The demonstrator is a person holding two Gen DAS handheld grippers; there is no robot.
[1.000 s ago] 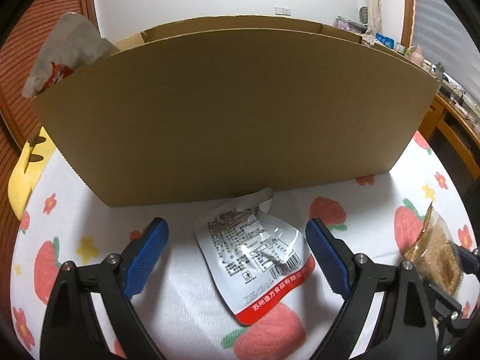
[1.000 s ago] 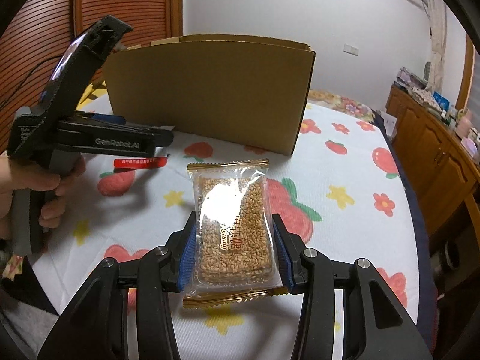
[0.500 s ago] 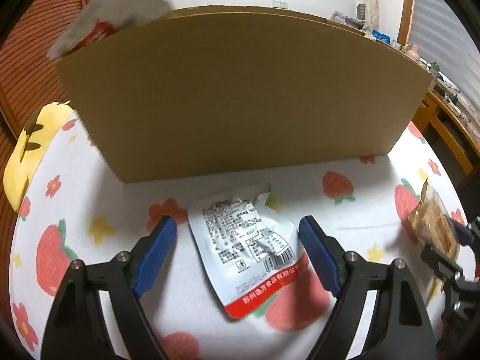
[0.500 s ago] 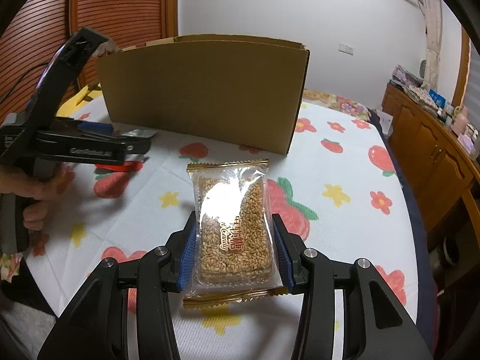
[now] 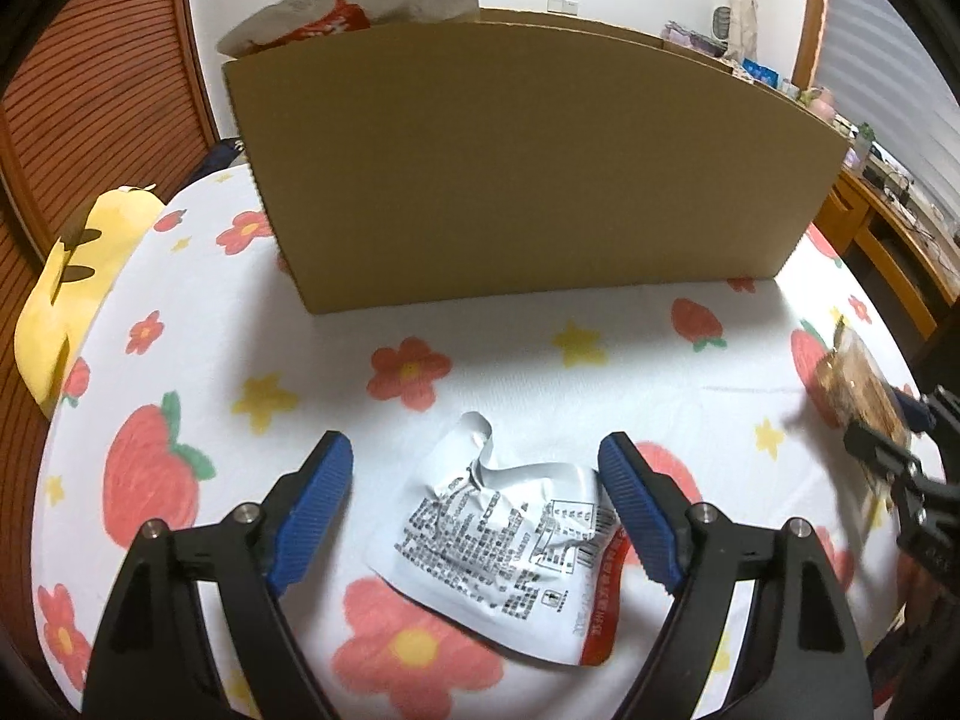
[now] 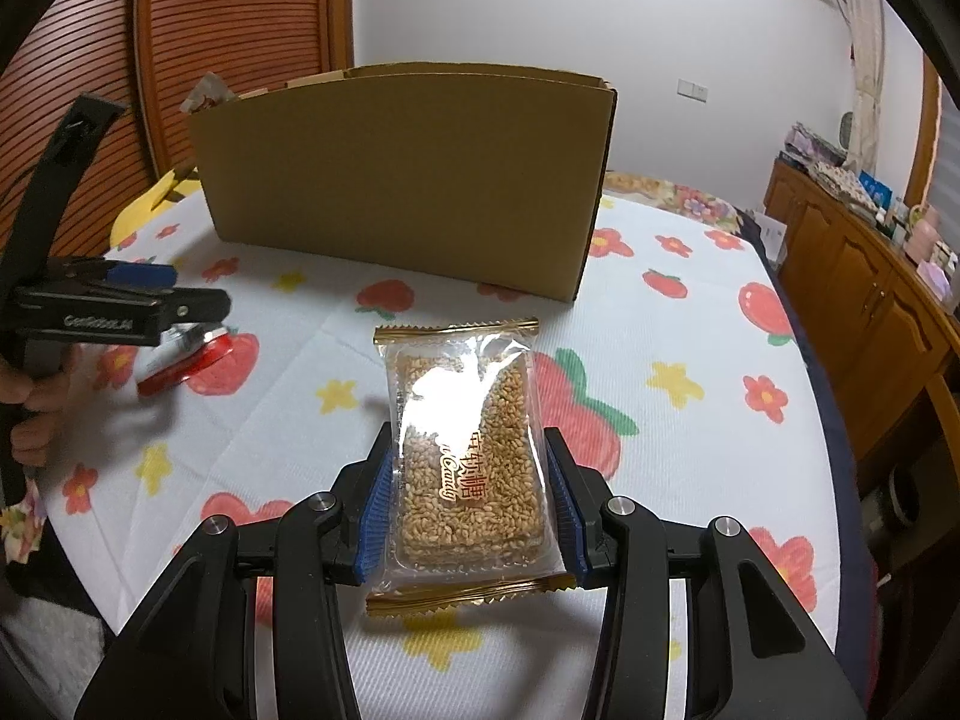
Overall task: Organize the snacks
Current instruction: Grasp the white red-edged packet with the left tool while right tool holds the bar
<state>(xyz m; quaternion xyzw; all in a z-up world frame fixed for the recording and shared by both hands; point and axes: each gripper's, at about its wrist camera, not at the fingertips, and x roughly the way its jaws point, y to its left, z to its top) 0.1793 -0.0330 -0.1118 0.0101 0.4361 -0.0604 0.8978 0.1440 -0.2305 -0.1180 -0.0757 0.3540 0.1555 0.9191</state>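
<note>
A crumpled silver pouch [image 5: 510,546] with a red edge lies between the jaws of my left gripper [image 5: 471,456]. The right pad touches its edge and the left pad stands clear of it. In the right wrist view the same pouch [image 6: 186,363] shows tilted under the left gripper [image 6: 186,294]. My right gripper [image 6: 468,447] is shut on a clear, gold-ended pack of sesame candy [image 6: 462,396], held just above the cloth. The open cardboard box [image 5: 528,168] [image 6: 408,180] stands upright behind both, with a snack bag [image 5: 354,6] sticking out of its top left corner.
A strawberry-and-flower tablecloth [image 6: 690,312] covers the round table. A yellow plush [image 5: 78,276] lies at the table's left edge. A wooden cabinet [image 6: 870,312] with clutter on top runs along the right. A hand [image 6: 36,396] holds the left gripper's handle.
My left gripper has drawn back and leftward from the box, its jaws a little narrower. The pouch came along between them and looks more crumpled. The right gripper and its pack have not moved.
</note>
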